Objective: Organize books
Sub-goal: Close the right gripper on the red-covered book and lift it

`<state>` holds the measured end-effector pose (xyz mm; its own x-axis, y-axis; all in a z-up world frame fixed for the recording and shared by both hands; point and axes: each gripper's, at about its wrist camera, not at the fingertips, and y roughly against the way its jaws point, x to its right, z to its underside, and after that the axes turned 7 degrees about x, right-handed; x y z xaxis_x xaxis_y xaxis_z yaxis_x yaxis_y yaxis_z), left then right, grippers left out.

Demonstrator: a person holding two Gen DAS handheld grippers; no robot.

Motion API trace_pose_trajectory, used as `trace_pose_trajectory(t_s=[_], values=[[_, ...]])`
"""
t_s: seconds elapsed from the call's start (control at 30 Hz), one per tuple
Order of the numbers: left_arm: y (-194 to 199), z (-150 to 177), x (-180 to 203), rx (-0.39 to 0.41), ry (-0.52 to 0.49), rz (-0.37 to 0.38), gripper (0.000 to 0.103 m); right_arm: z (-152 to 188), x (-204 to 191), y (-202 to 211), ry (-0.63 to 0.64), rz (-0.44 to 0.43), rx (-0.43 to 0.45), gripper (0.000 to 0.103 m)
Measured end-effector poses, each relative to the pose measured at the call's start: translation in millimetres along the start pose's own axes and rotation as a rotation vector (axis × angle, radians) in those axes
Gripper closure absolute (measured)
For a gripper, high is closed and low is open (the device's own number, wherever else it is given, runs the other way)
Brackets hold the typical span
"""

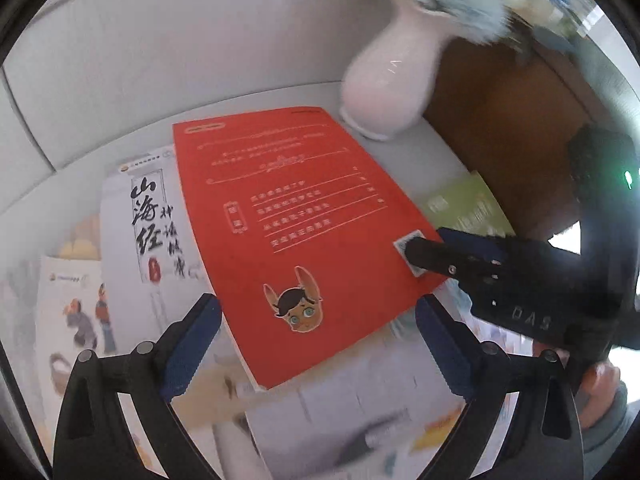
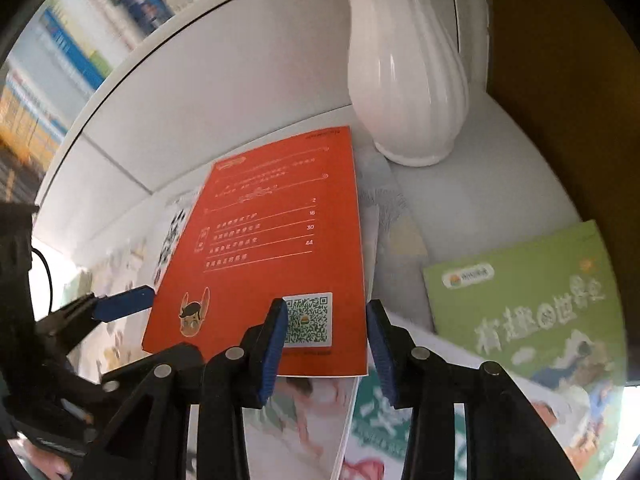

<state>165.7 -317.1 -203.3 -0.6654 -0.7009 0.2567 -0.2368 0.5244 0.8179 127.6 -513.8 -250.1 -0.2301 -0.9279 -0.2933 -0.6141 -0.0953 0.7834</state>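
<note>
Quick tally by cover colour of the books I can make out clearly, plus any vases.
Red book: 1
Green book: 1
White book with black brush lettering: 1
White vase: 1
Total: 4; blurred books underneath left uncounted.

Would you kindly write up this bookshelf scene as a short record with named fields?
setting: white shelf compartment
top book: red book, lying flat, back cover up, on other books
corner mark: QR code by the right gripper
neighbours: green book to the right; white book to the left
ornament: white vase, upright behind the books
left gripper: open, straddling the red book's near edge
right gripper: open, at the QR corner
</note>
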Motion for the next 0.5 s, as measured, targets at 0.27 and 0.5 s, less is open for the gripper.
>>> trace_pose_trajectory(t_s=[0.27,0.5], values=[[53.2,97.0,36.1,-0.061,-0.033,0.001,0.007,99.3,-6.9,52.4,-0.040,-0.092,-0.124,0.063],[91.2,212.1,69.4,-0.191,-0.010,0.030,0.007,229.0,-20.2,108.0,-0.060,-0.162,-0.284,0.063]])
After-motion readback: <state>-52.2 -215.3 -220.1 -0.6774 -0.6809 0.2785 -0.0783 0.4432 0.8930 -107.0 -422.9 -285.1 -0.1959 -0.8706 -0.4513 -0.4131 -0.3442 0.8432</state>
